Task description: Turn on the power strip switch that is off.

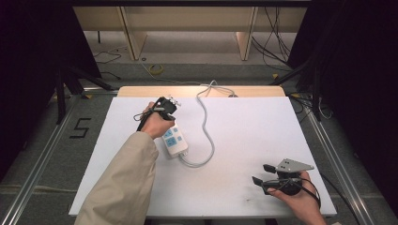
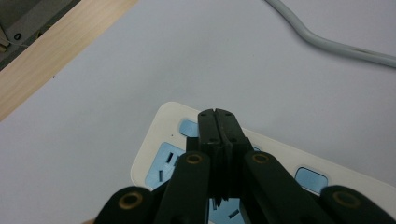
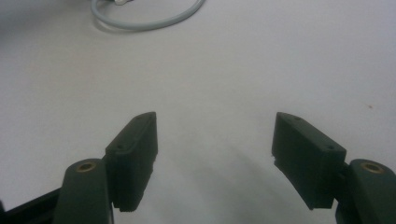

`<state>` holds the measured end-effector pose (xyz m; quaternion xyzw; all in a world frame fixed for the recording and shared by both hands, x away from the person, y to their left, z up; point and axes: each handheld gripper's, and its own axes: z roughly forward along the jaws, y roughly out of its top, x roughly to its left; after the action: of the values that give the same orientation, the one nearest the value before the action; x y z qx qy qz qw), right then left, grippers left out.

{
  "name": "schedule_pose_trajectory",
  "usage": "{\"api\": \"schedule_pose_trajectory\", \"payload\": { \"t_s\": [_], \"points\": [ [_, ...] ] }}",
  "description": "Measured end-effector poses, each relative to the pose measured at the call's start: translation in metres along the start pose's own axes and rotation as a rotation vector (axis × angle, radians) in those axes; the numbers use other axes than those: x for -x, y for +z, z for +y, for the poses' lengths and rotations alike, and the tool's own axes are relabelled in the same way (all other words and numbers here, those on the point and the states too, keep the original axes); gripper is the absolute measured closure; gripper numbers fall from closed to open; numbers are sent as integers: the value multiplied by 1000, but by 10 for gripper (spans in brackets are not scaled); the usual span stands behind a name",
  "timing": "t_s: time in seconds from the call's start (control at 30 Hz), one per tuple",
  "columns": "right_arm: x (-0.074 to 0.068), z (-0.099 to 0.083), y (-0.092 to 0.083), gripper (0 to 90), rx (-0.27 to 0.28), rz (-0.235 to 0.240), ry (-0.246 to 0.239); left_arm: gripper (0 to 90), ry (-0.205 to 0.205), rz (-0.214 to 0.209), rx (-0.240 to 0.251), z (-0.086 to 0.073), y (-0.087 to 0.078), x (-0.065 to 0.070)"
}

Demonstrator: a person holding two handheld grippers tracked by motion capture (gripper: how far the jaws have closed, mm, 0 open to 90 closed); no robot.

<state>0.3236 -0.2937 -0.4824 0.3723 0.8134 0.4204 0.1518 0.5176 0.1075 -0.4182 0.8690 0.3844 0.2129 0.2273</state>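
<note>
Two grippers in play from above: our left gripper [image 1: 165, 104] sits over the far end of the white power strip [image 1: 175, 141] on the white table [image 1: 244, 136], while a painted "5" [image 1: 80, 127] marks the floor. Our right gripper [image 1: 263, 174] rests near the front edge. Left gripper view: jaws pressed together, nothing between them, tips above the blue sockets [image 2: 164, 163]; no lettering readable. Right gripper view: jaws spread wide, empty, grey cable [image 3: 149, 18] ahead.

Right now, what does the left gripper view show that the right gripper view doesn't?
Left gripper view: the left gripper with its jaws shut together, over a white power strip with blue sockets, plus the table's wooden edge. Right gripper view: the right gripper with jaws wide apart, nothing between them. Both: the white table top and the grey cable.
</note>
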Motion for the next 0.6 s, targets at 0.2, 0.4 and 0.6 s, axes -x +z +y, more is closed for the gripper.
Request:
{"api": "schedule_pose_trajectory", "payload": {
  "t_s": [0.2, 0.4, 0.6],
  "points": [
    [0, 0, 0, 322, 1, -1, 3, 898, 2, 4, -2, 1, 1, -1],
    [0, 0, 0, 322, 1, 0, -1, 898, 5, 6, -11, 3, 3, -2],
    [0, 0, 0, 322, 1, 0, -2, 898, 8, 13, -17, 5, 5, -2]
  ]
}}
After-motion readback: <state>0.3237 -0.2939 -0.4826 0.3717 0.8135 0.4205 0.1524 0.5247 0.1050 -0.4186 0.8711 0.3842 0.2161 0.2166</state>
